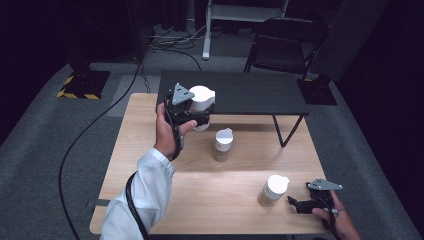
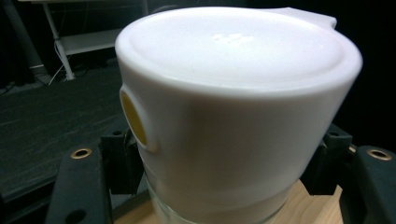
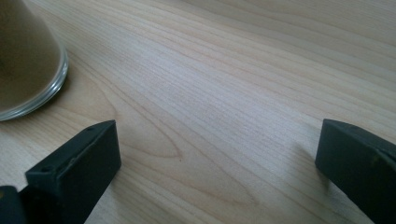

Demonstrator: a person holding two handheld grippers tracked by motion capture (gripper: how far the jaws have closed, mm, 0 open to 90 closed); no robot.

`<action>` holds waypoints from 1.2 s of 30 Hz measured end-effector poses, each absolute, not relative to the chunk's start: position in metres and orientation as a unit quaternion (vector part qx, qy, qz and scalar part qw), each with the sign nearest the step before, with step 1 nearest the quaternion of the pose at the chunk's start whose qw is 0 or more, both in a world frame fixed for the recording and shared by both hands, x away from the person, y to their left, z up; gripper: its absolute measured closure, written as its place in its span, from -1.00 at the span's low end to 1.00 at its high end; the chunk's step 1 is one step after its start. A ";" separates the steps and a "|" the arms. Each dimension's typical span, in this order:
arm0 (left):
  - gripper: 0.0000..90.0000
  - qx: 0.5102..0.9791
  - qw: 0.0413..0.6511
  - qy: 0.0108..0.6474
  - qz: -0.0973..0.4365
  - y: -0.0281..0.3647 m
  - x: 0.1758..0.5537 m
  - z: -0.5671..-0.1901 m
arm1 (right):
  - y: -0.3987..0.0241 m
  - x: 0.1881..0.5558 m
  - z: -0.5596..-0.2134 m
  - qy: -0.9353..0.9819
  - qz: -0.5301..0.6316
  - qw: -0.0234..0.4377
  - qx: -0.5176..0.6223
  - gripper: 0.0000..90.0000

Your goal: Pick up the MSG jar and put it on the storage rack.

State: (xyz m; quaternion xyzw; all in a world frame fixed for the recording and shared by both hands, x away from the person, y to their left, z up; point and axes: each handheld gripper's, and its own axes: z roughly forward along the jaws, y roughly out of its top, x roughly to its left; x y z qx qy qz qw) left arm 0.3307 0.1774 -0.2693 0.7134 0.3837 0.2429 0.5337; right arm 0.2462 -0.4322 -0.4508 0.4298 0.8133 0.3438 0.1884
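Clamping a white-lidded jar (image 2: 233, 116) is the left gripper (image 1: 192, 114); right gripper (image 3: 219, 154) gapes wide (holding nothing).

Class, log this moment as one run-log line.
left tongs: shut on white-lidded jar, lifted | right tongs: open, empty, resting on table | two jars standing

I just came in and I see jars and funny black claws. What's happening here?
A person is working at a wooden table with a hand-held gripper in each hand. The left hand-held gripper is shut on a white-lidded glass jar, held up near the table's far edge. The right hand-held gripper rests open on the table beside another jar. A third jar stands in the middle.
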 end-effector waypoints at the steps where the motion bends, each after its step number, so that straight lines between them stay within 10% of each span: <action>1: -0.34 0.711 0.536 0.384 0.244 0.178 0.332 -0.268 | -0.432 0.246 -0.451 0.813 0.344 0.188 0.430 -1.00; 36: -0.34 0.685 0.536 0.409 0.276 0.164 0.381 -0.251 | -0.432 0.246 -0.451 0.813 0.344 0.188 0.430 -1.00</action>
